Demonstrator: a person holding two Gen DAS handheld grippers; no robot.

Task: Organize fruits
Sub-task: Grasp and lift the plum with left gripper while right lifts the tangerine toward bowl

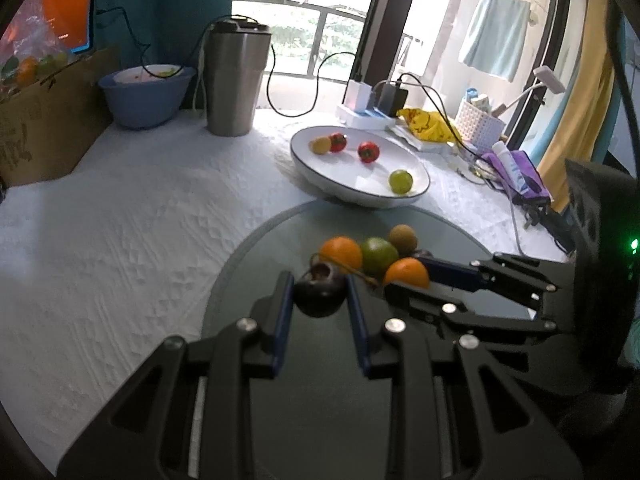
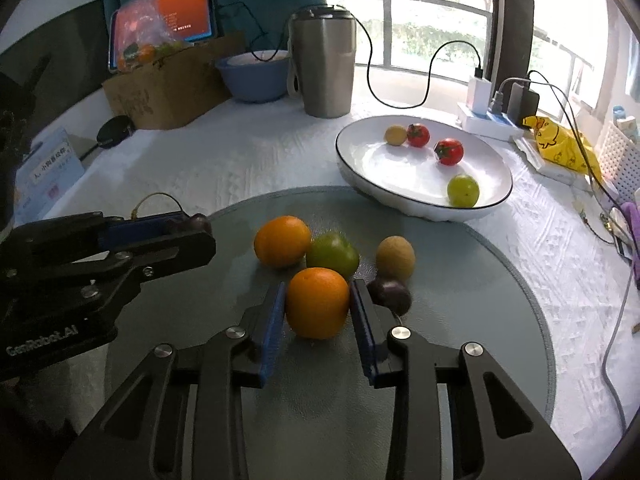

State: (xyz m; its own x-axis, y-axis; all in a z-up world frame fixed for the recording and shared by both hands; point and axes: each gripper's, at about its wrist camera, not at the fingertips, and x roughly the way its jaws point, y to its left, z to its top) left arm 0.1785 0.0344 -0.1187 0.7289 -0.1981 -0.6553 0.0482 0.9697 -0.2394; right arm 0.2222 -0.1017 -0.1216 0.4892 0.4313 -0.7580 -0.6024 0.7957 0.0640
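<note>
My left claw [image 1: 320, 292] is clamped on a dark purple fruit [image 1: 320, 294]; both blue pads press its sides, and a thin stalk curls off its top. Just ahead and right of that claw sits the cluster on the grey-green round mat [image 2: 500, 320]: a far orange [image 2: 282, 241] touching a green fruit [image 2: 333, 254], with a brown kiwi [image 2: 395, 258] to the right.

My right claw [image 2: 318, 304] has its pads against both sides of a near orange [image 2: 318, 303], which rests on the mat. A second dark purple fruit [image 2: 390, 295] lies just outside the right finger, touching it.

Ahead and right of the right claw, off the mat, stands the white plate [image 2: 372, 160]. It holds a small yellow fruit [image 2: 395, 135], two red tomatoes [image 2: 418, 135] and a green grape-like fruit [image 2: 463, 190] near its right rim.
</note>
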